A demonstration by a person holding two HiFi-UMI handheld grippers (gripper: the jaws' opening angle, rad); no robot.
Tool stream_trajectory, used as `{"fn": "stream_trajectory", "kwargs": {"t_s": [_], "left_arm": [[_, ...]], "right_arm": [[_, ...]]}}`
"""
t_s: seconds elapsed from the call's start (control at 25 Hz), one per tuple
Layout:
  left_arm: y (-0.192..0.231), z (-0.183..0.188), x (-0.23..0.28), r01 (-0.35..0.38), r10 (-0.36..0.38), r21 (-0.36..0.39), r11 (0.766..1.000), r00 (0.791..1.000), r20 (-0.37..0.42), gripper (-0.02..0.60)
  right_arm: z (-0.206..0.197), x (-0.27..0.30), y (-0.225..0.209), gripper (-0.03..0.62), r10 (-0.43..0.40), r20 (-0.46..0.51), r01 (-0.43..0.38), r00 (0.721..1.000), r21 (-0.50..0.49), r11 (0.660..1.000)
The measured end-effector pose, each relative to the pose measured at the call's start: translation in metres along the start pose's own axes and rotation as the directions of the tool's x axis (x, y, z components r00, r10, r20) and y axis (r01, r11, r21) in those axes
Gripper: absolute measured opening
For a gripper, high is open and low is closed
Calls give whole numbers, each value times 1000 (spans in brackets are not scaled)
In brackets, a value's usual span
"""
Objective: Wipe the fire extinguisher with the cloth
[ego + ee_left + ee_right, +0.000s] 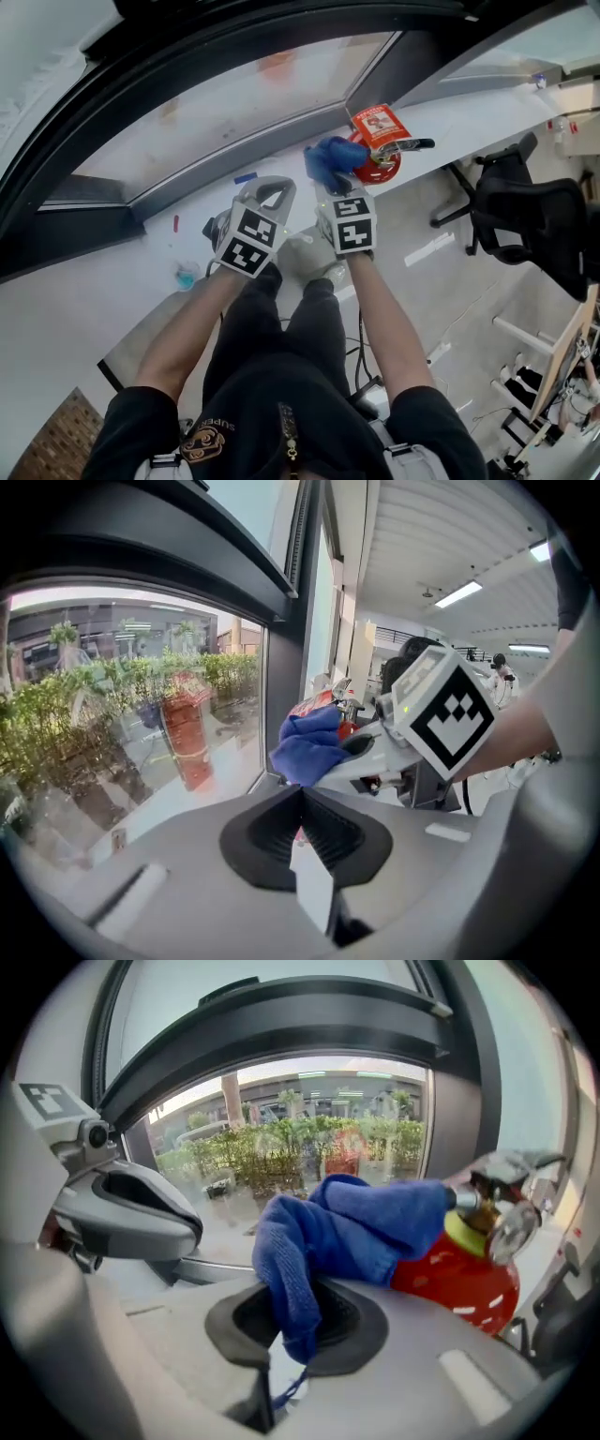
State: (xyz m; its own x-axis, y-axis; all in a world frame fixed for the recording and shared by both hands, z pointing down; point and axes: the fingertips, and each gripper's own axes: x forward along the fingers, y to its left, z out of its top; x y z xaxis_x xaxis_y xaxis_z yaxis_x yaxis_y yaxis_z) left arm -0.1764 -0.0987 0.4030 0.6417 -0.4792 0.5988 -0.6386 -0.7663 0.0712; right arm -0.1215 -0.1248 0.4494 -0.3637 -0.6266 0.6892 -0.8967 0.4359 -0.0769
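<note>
Pinching cloth (356, 1227): right claw (291, 1340), clamped; draped over fire extinguisher (459, 1283)
Left claw (302, 832): clenched shut, left of fire extinguisher
Tag (375, 122): print unreadable
Office chair (525, 220): right of fire extinguisher

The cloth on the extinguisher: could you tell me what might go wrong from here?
1. The right gripper pinches only one fold of the cloth, which might slip out under rubbing.
2. The cloth lies up against the valve, beside the gauge, and could snag there.
3. The left gripper is shut, empty and off the extinguisher, so a firm wipe may shove or tip it.
</note>
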Motion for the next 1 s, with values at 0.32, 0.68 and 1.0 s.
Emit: {"fn": "stream_trajectory", "kwargs": {"t_s": [0.32,0.68,1.0], "left_arm": [[-17,-10,25,21,-22,-7,1000,999,-44,6],[-71,8,62,77,-74,43,996,995,-66,6],[-82,-9,93,41,-34,56,998,992,-121,6]], "right_arm": [[-60,-36,-58,41,-48,-50,49,998,6,999],[-64,-92,-130,41,-164,63,158,984,85,984],[-62,-70,-203,41,-276,169,246,946,178,953]]}}
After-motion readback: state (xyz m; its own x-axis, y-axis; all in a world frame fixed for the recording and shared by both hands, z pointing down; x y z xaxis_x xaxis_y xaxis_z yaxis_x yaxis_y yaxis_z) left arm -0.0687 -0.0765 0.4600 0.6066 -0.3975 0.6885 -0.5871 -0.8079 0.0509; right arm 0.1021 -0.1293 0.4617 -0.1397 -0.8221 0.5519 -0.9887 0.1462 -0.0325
